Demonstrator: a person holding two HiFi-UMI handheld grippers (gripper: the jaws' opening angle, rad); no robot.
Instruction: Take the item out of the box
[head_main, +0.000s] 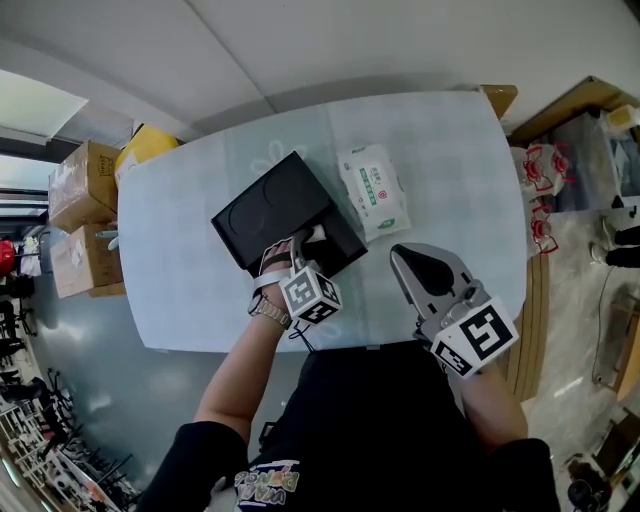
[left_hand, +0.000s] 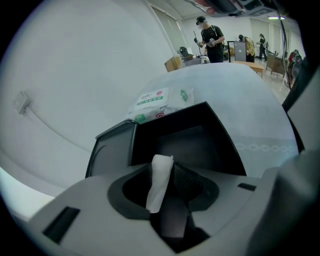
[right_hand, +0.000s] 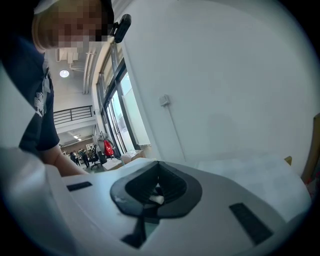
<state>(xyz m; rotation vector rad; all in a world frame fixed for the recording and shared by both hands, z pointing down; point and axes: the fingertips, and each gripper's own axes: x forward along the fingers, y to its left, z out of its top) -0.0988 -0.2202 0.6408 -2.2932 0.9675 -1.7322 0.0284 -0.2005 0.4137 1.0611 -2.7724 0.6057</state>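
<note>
While the left claw (head_main: 305, 242) hangs released over the box (head_main: 265, 215), a white strip (left_hand: 160, 182) sits between its jaws. The right claw (head_main: 403, 258) is clenched.

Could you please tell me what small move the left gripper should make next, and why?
Probably close the left gripper on the white paper strip. The strip stands between its jaws, which look open and not pressing on it, at the near edge of the open black box, so it seems placed for a grip before any lift.
</note>
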